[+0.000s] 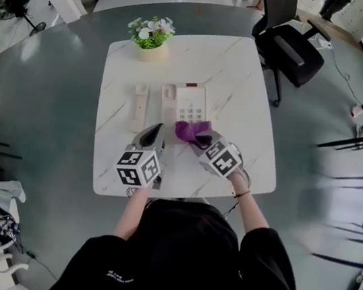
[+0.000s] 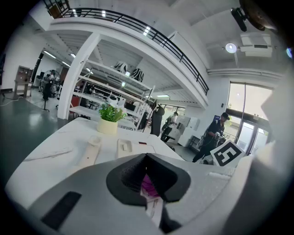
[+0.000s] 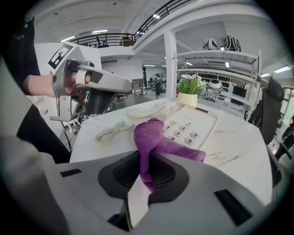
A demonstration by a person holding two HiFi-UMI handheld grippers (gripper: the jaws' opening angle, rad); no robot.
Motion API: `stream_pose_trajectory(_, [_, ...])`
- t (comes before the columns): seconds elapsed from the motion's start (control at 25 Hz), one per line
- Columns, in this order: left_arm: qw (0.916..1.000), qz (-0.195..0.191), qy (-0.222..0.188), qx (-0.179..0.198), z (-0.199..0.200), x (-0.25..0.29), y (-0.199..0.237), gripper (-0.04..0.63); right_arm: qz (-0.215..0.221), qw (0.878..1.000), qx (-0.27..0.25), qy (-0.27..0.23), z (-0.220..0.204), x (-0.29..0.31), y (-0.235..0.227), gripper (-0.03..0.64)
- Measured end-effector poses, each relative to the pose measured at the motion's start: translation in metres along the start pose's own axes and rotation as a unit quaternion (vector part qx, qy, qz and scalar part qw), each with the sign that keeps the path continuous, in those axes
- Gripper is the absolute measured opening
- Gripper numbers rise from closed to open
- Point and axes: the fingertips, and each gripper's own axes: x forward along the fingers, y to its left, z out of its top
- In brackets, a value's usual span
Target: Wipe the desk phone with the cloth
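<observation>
Fingers of my right gripper point(image 3: 146, 178) clamp the cloth point(image 3: 149, 137). Surface point(image 3: 239, 151) carries the desk phone point(image 3: 197, 119) at 12 o'clock from them, long axis running away; cloth drapes onto its near keypad point(image 3: 183, 131). Left gripper point(image 2: 148, 180), farther off: fingers nearly closed, purple sliver between, hold uncertain.

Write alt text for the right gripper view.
The right claw is shut on a purple cloth at the front of a desk phone. The handset lies off its cradle beside it; the left claw hangs at left.
</observation>
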Motion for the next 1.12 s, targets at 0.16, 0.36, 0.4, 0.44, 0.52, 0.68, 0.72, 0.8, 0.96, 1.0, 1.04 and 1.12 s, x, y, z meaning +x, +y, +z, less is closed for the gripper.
stream_pose_trajectory(0.16, [1.0,-0.005,-0.002,0.005,0.005,0.001,-0.002,-0.002,0.008,1.0,0.029,-0.007,-0.003,-0.004,0.003,0.037])
stream_pose_trajectory(0.36, [0.9999,-0.006,-0.009,0.013,0.015,-0.004,0.003,-0.002,0.034,0.997,0.073,-0.016,-0.002,-0.01,0.013,0.037])
stream_pose_trajectory(0.4, [0.9998,-0.007,-0.011,0.015,0.016,-0.005,0.003,-0.002,0.038,0.995,0.086,-0.024,-0.002,-0.01,0.013,0.037])
stream_pose_trajectory(0.44, [0.9998,-0.007,-0.012,0.016,0.017,-0.006,0.004,-0.002,0.041,0.993,0.101,-0.033,-0.003,-0.011,0.014,0.037])
stream_pose_trajectory(0.52, [0.9997,-0.006,-0.016,0.019,0.02,-0.008,0.005,-0.002,0.049,0.989,0.13,-0.054,0.001,-0.015,0.013,0.037])
stream_pose_trajectory(0.68, [0.9993,-0.012,-0.023,0.028,0.026,-0.009,0.003,-0.002,0.061,0.976,0.179,-0.103,0.014,-0.028,0.011,0.037])
stream_pose_trajectory(0.72, [0.9991,-0.015,-0.025,0.032,0.028,-0.01,0.002,-0.002,0.065,0.973,0.191,-0.115,0.018,-0.031,0.01,0.037])
stream_pose_trajectory(0.8, [0.9987,-0.02,-0.028,0.039,0.031,-0.011,0.001,-0.002,0.068,0.965,0.209,-0.14,0.028,-0.039,0.006,0.037])
stream_pose_trajectory(0.96, [0.998,-0.031,-0.037,0.042,0.036,-0.016,-0.003,-0.002,0.071,0.95,0.236,-0.195,0.049,-0.057,0.0,0.037])
stream_pose_trajectory(1.0, [0.9976,-0.034,-0.042,0.044,0.038,-0.018,-0.005,-0.002,0.07,0.945,0.241,-0.209,0.054,-0.062,-0.002,0.037])
stream_pose_trajectory(1.04, [0.9971,-0.039,-0.047,0.046,0.041,-0.019,-0.007,-0.002,0.069,0.941,0.246,-0.223,0.058,-0.067,-0.004,0.037])
stream_pose_trajectory(1.12, [0.9959,-0.046,-0.06,0.05,0.048,-0.023,-0.01,-0.002,0.064,0.933,0.25,-0.249,0.068,-0.077,-0.009,0.037])
